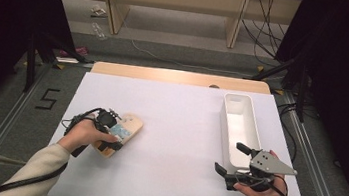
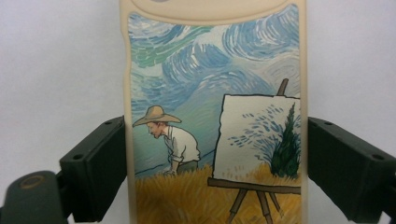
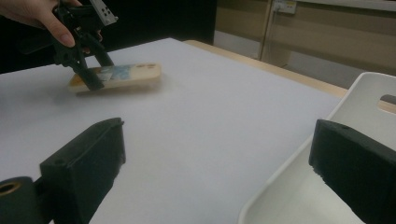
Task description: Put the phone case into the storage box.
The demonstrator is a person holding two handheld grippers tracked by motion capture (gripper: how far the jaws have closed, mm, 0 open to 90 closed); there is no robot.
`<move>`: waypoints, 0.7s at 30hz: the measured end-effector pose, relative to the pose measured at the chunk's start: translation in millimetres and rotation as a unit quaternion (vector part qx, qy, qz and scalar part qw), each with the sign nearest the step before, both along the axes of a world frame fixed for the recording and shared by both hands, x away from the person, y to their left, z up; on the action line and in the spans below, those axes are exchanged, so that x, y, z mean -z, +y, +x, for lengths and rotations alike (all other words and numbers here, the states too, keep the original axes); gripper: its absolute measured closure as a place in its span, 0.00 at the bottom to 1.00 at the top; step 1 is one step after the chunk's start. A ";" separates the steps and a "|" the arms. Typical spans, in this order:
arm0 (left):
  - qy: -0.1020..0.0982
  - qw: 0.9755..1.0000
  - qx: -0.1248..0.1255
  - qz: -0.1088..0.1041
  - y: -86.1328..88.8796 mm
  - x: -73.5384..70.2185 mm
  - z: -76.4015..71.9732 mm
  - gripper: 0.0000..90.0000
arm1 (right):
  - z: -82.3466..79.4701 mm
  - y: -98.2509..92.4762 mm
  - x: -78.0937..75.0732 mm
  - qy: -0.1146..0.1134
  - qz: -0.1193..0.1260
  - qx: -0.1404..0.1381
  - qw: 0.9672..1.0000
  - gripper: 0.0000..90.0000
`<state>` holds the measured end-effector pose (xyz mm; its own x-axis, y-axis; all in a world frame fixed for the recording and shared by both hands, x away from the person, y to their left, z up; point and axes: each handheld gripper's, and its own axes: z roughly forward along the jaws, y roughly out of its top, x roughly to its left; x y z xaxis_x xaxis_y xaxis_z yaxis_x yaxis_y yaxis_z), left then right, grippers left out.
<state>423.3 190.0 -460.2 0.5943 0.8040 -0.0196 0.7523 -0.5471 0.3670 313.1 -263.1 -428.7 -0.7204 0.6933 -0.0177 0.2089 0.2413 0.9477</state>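
1. The left gripper (image 1: 108, 132) has its jaws set against the 2 long edges of the phone case (image 1: 120, 132), clamping it across its width. The case sits at the near left of the table (image 1: 174, 128). In the right gripper view its near end looks slightly raised off the table, the far end low.
2. The right gripper (image 1: 233, 158) hangs with jaws wide and nothing between them, over the near end of the white bin (image 1: 239, 128) on the right, well apart from the case.
3. Risk: the grip is at the near half only, so the far half overhangs. A quick lift could let the case pivot between the pads and droop or slip out.
4. Risk: the case looks like soft, hollow plastic. A hard squeeze across the width could bow it and pop it free.
5. Risk: if it goes to the bin, a skewed case could catch the rim.
6. Long axis: it runs from near left to far right. The camera-cutout end points far right, painted side up.
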 end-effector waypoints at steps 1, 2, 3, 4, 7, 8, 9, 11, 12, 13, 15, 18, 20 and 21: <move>-0.004 1.000 0.000 -0.004 -0.4 -0.6 -0.9 0.12 | -0.1 0.0 0.0 0.000 0.000 0.000 1.000 0.05; -0.010 1.000 0.001 -0.005 -0.6 -1.6 -1.7 0.12 | 0.0 0.0 0.0 -0.001 0.000 0.000 1.000 0.05; -0.014 1.000 0.002 -0.007 -0.9 -2.7 -2.7 0.12 | -0.1 0.0 0.0 0.000 0.000 0.000 1.000 0.05; -0.018 1.000 0.001 -0.010 -1.5 -3.6 -3.9 0.12 | -0.1 -0.1 0.0 0.000 0.000 0.000 1.000 0.05; -0.033 0.999 0.004 -0.018 -3.0 -6.1 -7.1 0.12 | -0.2 -0.1 -0.1 0.000 0.000 0.000 1.000 0.05; -0.038 0.999 0.003 -0.021 -3.5 -7.0 -7.9 0.12 | -0.4 -0.2 -0.1 0.000 0.001 0.000 1.000 0.05; -0.044 0.999 0.001 -0.024 -4.0 -7.8 -8.8 0.12 | -0.4 -0.4 -0.3 0.000 0.001 0.000 1.000 0.05; -0.057 0.998 -0.001 -0.029 -5.0 -9.4 -10.5 0.12 | -0.6 -0.7 -0.5 -0.001 0.000 0.000 1.000 0.05; -0.062 0.998 -0.003 -0.033 -5.3 -10.2 -11.4 0.12 | -0.6 -0.8 -0.5 -0.001 0.000 0.000 1.000 0.05; -0.067 0.997 -0.002 -0.035 -5.5 -10.9 -12.4 0.12 | -0.7 -1.0 -0.7 -0.002 0.000 0.000 1.000 0.05; -0.079 0.996 -0.004 -0.043 -6.2 -11.5 -14.7 0.12 | -1.0 -1.5 -1.0 -0.002 0.001 0.002 1.000 0.05; -0.095 0.994 -0.005 -0.052 -6.3 -12.2 -18.4 0.12 | -0.9 -1.9 -0.9 -0.002 0.002 0.001 1.000 0.05; -0.105 0.993 -0.006 -0.054 -6.0 -12.8 -20.7 0.12 | -0.8 -1.6 -0.8 -0.002 0.002 0.001 1.000 0.05; -0.109 0.992 -0.008 -0.057 -5.6 -12.8 -22.1 0.12 | -0.9 -1.4 -0.8 -0.001 0.002 0.001 1.000 0.05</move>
<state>401.2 184.4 -447.4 0.5819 0.8131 0.0158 0.6566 -0.4811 0.5809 312.2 -264.5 -428.0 -0.7188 0.6950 -0.0175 0.2067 0.2376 0.9491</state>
